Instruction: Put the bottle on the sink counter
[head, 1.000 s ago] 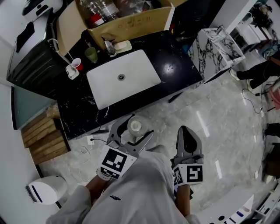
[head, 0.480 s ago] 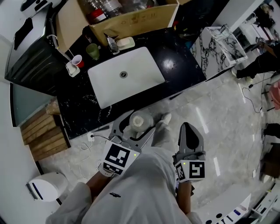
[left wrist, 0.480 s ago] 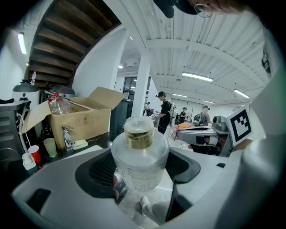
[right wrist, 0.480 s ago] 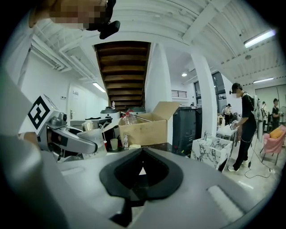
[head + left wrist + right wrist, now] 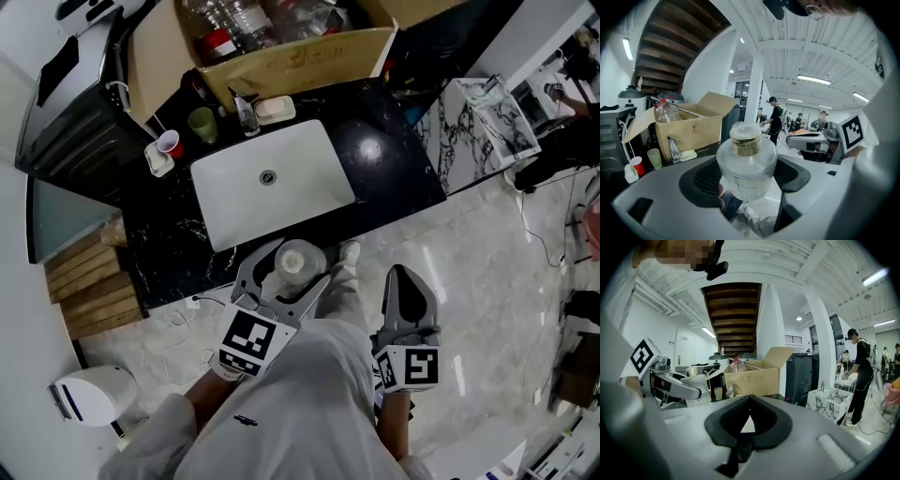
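A clear squat bottle [image 5: 292,262] with a gold collar and clear cap stands upright between the jaws of my left gripper [image 5: 290,265], which is shut on it. In the left gripper view the bottle [image 5: 746,161] fills the middle. It hangs just in front of the black marbled sink counter [image 5: 384,159], near the counter's front edge, below the white basin [image 5: 272,178]. My right gripper [image 5: 410,286] is shut with nothing in it, over the pale floor to the right. In the right gripper view the right gripper [image 5: 749,412] has its tips closed together.
Behind the basin stand a faucet [image 5: 246,114], a soap dish [image 5: 276,110], a green cup [image 5: 200,123] and a red cup [image 5: 170,143]. An open cardboard box [image 5: 281,47] holding plastic bottles sits at the back. A marbled white stand [image 5: 483,117] is right of the counter. People stand far off.
The counter and sink have shifted slightly in the head view as I stepped closer. The left gripper carried the bottle a little nearer to the counter's front edge. The right gripper barely moved.
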{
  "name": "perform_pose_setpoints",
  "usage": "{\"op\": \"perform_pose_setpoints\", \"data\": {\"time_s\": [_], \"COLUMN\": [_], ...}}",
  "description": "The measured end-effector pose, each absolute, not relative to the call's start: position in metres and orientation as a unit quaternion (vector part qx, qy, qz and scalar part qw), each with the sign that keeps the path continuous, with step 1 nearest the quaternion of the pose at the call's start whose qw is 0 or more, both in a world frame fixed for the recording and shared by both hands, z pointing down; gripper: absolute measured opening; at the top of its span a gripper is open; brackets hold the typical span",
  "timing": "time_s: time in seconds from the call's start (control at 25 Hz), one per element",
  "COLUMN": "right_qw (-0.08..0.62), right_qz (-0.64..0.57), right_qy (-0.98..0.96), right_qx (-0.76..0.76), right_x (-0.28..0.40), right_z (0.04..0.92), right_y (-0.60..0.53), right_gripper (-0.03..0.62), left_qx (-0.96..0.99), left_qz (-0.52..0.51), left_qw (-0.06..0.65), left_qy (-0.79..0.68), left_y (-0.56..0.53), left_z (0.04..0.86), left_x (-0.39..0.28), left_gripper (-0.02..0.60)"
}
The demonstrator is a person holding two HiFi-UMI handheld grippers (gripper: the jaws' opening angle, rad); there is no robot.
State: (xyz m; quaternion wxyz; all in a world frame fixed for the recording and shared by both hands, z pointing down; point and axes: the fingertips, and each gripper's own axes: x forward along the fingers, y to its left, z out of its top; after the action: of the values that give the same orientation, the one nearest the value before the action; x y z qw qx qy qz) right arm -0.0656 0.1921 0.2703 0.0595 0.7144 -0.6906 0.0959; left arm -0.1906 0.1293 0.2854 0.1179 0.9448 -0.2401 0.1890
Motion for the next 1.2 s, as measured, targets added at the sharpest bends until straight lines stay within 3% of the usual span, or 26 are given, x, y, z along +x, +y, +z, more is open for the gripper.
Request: {"op": "perform_pose_setpoints", "data": {"time_s": [1.2], "right_qw": [0.038], "right_qz": [0.105], "right_qy": [-0.781], "right_qx": [0.615], "right_x": [0.126], "right_z": [0.273], "right_y": [-0.022], "right_gripper": [0.011], "left_qx": [0.909], "left_qz": [0.217], "left_qw": [0.124], "left_qy": [-0.333], "left_y": [-0.056], "left_z": [0.284], "left_x": [0.01], "left_gripper": [0.334]}}
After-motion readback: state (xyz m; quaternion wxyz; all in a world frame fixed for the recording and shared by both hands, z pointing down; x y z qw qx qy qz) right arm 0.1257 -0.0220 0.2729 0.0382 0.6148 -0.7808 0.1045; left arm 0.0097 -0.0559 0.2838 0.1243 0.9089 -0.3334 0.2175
